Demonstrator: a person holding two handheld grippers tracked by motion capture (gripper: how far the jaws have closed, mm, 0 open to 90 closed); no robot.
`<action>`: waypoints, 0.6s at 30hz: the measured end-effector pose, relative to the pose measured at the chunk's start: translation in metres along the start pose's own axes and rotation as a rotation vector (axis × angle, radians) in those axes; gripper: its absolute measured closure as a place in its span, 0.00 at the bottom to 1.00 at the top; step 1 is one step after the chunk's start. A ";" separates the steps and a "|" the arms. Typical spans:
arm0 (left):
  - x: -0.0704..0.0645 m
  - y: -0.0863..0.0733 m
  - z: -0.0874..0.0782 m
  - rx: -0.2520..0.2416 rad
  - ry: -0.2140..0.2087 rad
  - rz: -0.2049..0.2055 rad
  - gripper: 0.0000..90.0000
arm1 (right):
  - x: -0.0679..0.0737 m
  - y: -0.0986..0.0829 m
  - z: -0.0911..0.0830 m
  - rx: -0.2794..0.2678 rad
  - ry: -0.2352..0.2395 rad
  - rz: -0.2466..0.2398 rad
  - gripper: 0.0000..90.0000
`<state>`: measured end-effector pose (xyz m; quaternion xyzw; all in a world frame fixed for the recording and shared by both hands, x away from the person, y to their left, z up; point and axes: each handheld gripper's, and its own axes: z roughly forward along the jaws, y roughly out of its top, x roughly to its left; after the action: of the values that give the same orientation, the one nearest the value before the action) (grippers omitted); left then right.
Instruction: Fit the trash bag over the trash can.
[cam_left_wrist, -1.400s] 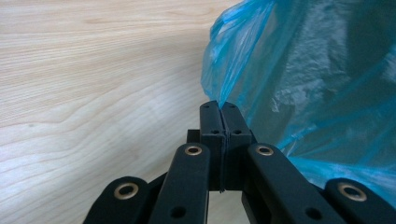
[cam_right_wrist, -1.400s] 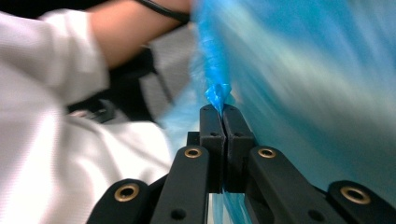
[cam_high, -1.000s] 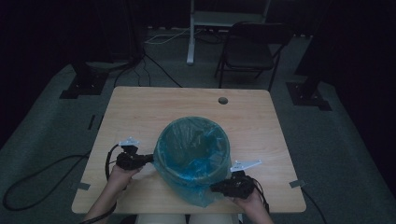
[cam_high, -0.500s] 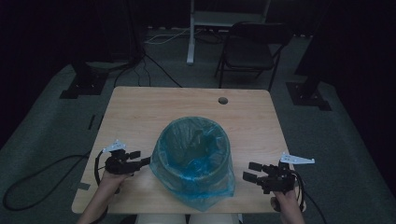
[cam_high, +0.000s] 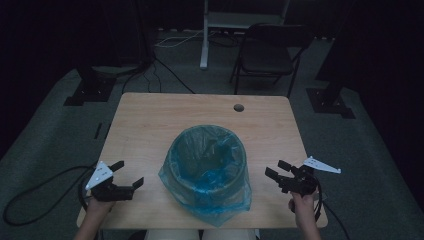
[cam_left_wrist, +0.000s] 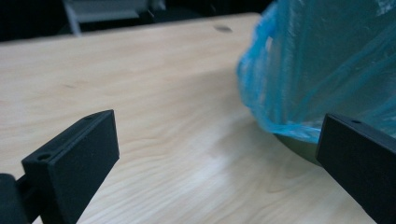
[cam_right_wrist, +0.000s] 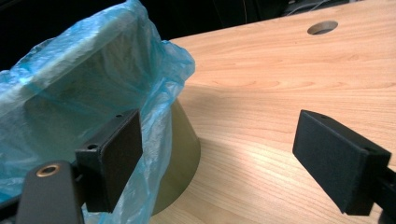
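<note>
Left gripper (cam_high: 127, 175) slid farther left off the bag-lined bin (cam_high: 207, 167); right gripper (cam_high: 278, 170) barely moved. Both jaws released, empty. No readable labels.

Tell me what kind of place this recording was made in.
Probably a lab or recording studio, not a home: a dark room, a lone wooden table with a cable hole, a folding chair, dark stand bases and loose cables on grey carpet.

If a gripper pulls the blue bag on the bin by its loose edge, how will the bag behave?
The blue bag looks thin and crinkled, so it is probably floppy and would stretch or slide off. The bin seems light and narrows upward, so it would more likely slide than tip.
</note>
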<state>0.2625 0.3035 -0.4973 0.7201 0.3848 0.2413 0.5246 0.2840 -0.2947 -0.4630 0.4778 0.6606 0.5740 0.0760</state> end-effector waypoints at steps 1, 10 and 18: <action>0.002 -0.003 -0.004 -0.020 0.019 -0.002 0.00 | -0.001 0.000 0.001 0.000 -0.003 0.001 0.17; 0.003 -0.018 -0.021 -0.020 0.003 0.020 0.00 | -0.004 -0.001 0.001 -0.014 -0.008 0.019 0.17; 0.006 -0.030 -0.029 -0.023 0.009 -0.025 0.00 | 0.009 0.011 0.000 -0.054 0.000 -0.017 0.17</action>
<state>0.2356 0.3296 -0.5163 0.7080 0.3933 0.2423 0.5341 0.2853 -0.2899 -0.4495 0.4698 0.6489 0.5911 0.0935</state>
